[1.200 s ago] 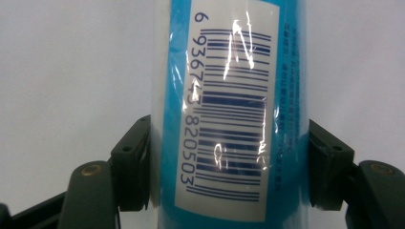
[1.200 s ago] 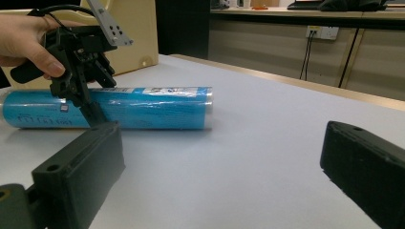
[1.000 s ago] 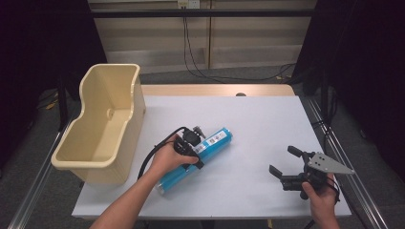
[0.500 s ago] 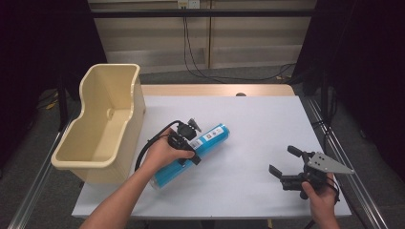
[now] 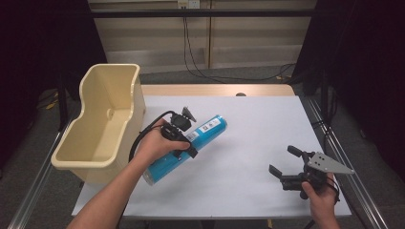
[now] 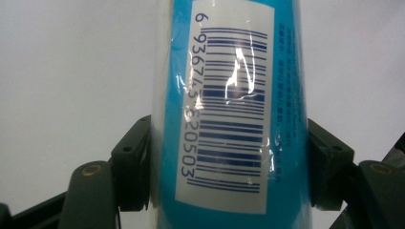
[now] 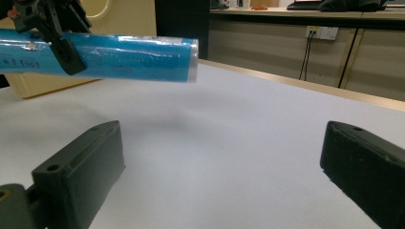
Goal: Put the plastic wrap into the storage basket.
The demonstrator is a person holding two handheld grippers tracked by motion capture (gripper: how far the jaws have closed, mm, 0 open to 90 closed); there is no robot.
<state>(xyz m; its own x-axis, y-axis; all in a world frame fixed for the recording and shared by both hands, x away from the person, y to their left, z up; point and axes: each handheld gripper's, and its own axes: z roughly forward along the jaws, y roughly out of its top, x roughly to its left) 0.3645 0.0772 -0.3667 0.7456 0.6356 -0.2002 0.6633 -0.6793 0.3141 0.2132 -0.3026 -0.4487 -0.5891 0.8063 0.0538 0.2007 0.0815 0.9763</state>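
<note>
The left gripper (image 5: 184,138) has its fingers clamped mid-length on a blue tube (image 5: 184,149) – balanced, lifted off the white surface (image 5: 248,143) beside a beige bin (image 5: 102,124) – while the right gripper (image 5: 284,164) rests aside, fingers apart.

A lab test bay: a white-topped table (image 5: 248,143) on aluminium rails (image 5: 341,157), black curtains (image 5: 367,57) on both sides, loose cables (image 5: 193,52) trailing down from a wall socket (image 5: 187,4).
</note>
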